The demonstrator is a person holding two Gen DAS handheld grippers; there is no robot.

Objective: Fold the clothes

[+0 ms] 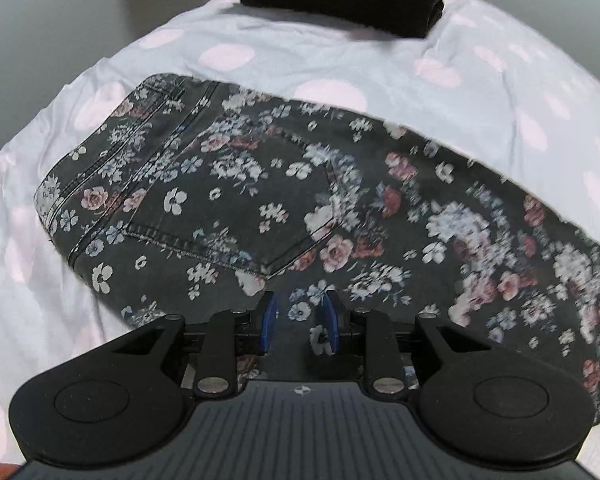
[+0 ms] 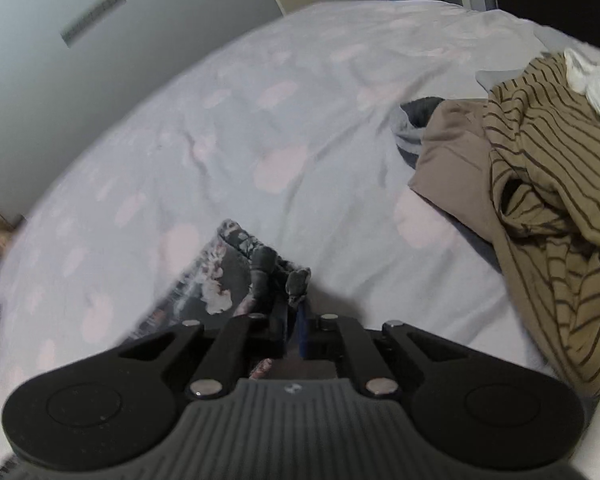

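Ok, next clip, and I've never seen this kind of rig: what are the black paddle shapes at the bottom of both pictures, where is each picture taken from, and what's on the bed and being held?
The black shapes are two hand-held grippers, one in each of a person's hands; no robot arm is involved. Each picture comes from a wide-angle camera mounted on a gripper, looking forward along its two fingers.

The left wrist view shows the left gripper with its blue pads apart, over floral jeans spread on a spotted bedsheet. A folded stack of clothes sits at the far edge.

The right wrist view shows the right gripper shut on an end of the same floral jeans, pinching a bunched bit of fabric. To its right lies an unfolded pile, with a striped tan garment on top.
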